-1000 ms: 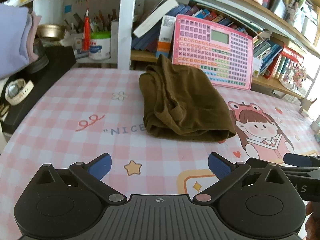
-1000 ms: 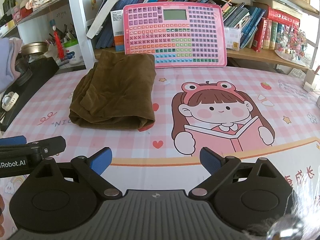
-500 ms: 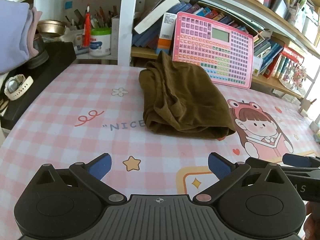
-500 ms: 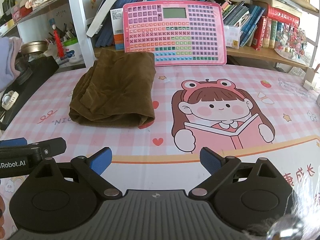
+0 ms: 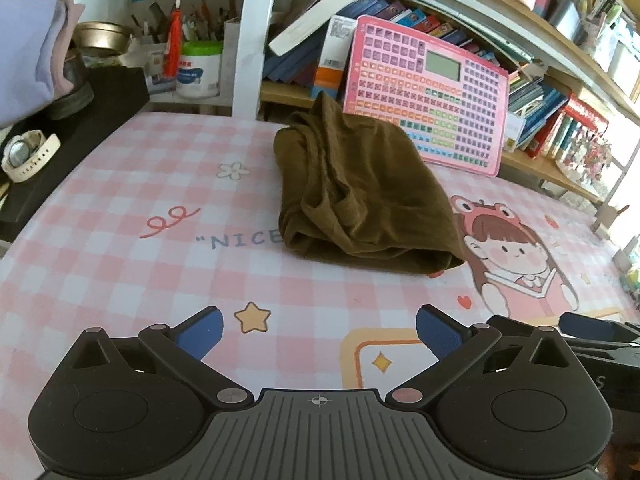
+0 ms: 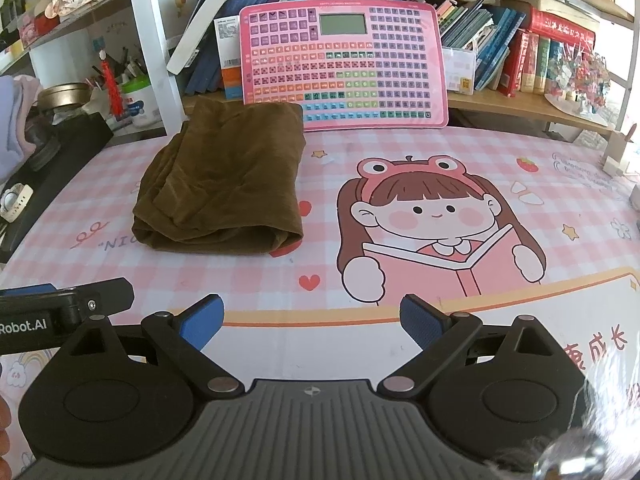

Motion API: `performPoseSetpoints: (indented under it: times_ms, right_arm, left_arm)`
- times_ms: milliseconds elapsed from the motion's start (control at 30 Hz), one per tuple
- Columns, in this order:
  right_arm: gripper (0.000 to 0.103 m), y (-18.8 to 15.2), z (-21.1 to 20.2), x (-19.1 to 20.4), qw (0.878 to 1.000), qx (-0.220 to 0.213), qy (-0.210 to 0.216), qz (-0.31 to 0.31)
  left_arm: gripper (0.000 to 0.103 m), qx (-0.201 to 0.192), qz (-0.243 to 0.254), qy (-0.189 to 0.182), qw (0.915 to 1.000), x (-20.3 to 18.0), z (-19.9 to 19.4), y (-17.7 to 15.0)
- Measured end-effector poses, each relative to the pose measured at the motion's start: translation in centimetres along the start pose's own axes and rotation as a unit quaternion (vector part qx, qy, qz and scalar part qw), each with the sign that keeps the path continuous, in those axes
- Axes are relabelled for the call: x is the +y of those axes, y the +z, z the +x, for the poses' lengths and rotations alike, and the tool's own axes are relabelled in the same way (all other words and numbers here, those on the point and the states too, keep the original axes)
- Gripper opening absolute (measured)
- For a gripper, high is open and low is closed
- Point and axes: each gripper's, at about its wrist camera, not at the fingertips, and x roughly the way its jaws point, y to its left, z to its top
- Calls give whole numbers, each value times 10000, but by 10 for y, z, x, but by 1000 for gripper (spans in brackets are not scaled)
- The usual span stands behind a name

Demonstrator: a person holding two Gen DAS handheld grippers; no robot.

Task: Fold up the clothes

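Brown garment lies folded into a compact bundle on the pink mat, far side, w/ its back edge by the pink keyboard toy. Fold looks basically done: layers stacked, near edge rounded, though left side is a bit rumpled. Left gripper hangs well short of it, fingers spread wide, nothing held. Right gripper same: fingers apart, empty, over the mat's near edge. No other clothes on the mat; purple fabric sits off to the left. Prob. only tidying left, if anything.
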Motion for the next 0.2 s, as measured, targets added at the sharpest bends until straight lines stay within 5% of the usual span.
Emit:
performPoseSetpoints:
  times_ms: [200]
  right_arm:
    - [95, 0, 2, 1, 10000, 33, -13, -2]
  left_arm:
    - [103, 33, -91, 95, 9999, 3, 2, 0]
